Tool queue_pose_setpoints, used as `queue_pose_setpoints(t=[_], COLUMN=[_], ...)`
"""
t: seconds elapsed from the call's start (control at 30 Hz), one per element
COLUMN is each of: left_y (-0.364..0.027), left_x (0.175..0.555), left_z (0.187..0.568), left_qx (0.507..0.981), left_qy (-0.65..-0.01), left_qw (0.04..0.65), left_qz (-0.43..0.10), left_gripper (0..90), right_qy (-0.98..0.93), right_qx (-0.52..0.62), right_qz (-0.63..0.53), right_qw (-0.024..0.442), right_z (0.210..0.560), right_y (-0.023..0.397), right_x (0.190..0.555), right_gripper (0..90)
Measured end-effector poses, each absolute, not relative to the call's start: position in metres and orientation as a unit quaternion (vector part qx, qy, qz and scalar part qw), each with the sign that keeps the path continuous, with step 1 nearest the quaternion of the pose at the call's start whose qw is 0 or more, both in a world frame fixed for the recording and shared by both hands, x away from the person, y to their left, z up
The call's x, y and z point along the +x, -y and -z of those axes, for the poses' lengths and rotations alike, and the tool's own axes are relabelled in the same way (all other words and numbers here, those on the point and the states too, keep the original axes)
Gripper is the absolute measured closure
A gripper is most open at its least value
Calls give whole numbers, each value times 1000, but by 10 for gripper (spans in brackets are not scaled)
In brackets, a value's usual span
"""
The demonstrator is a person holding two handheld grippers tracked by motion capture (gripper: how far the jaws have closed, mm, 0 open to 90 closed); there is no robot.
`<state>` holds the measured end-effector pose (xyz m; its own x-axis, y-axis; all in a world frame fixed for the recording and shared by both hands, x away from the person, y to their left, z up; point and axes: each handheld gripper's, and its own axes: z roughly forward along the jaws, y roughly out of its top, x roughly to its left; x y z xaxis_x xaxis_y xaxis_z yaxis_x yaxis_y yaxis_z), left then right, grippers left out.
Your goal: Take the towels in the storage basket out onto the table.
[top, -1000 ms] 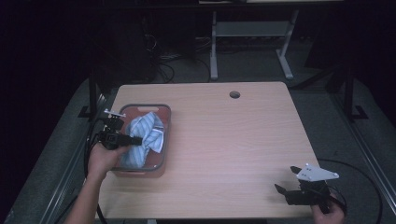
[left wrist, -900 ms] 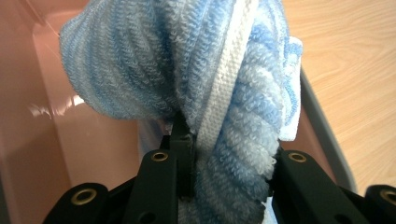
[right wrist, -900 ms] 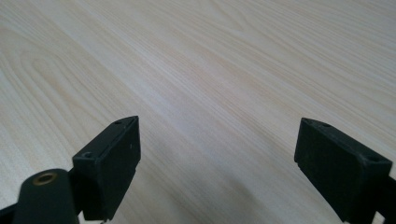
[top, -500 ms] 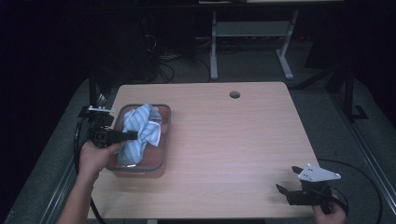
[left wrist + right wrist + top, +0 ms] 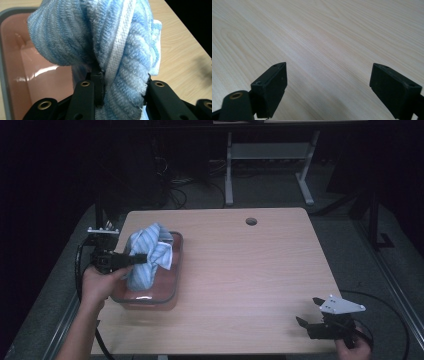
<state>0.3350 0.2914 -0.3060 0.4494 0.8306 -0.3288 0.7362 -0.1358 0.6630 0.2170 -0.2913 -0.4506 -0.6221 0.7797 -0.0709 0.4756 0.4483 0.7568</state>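
Wooden table (image 5: 260,285) across the middle of the high view, bare over its centre and right. At centre left, a shallow pinkish tub with a grey rim (image 5: 172,285), long side running up and down the frame. Above it, a blue-and-white striped towel (image 5: 145,257), bunched into a hanging column, long axis roughly vertical, lower end seemingly down inside the tub; whether touching the bottom, cannot tell. Just left of the towel, the left gripper (image 5: 141,259), reaching in from the frame's left edge, jaws clamped on a fold of the cloth; in the left gripper view, terry bulging between and over both black jaws, towel (image 5: 112,50) upper centre, pink tub floor (image 5: 37,75) at lower left, bare wood at right. Lower right corner of the high view, the right gripper (image 5: 307,317), well apart from towel and tub, jaws spread wide with nothing between them; in the right gripper view, the same wide gap over plain wood grain (image 5: 324,45). Left hand plainly the nearer one, already holding. Probably a lift out of the tub or a lowering into it; direction not readable here. For any two-handed spreading, a long reach leftward needed from the right gripper.
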Motion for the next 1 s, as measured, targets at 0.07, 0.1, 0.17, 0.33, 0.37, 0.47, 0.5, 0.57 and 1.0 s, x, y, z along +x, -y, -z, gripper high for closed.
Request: queue_pose_setpoints(t=[0.07,0.1,0.17,0.33,0.37,0.47,0.5,0.57,1.0], left_y=[-287,-285,-281,-275,-274,-270,-268,-265,-242], left_x=[335,335,335,337,337,338,339,340,344], left_z=[299,296,292,285,284,282,281,280,269], left_qx=[755,756,756,760,761,761,761,763,773], left_qy=[-512,-510,-506,-496,-496,-493,-491,-488,-469], left_qw=[404,406,410,416,415,419,420,420,425], left_qz=[-58,-59,-59,-54,-53,-52,-51,-49,-44], left_gripper=[685,685,685,685,685,685,685,684,684], right_qy=[-826,-826,-827,-827,-828,-828,-828,-828,-827], right_qx=[380,380,379,377,377,376,377,377,378], right_qz=[-361,-361,-360,-361,-361,-360,-360,-360,-361], right_qw=[208,208,207,207,207,208,208,208,208], right_z=[452,452,451,451,452,451,451,451,452], right_y=[291,291,291,290,290,290,290,291,292], right_x=[217,217,218,218,218,218,218,218,219], right_gripper=[138,139,139,139,139,138,139,139,139])
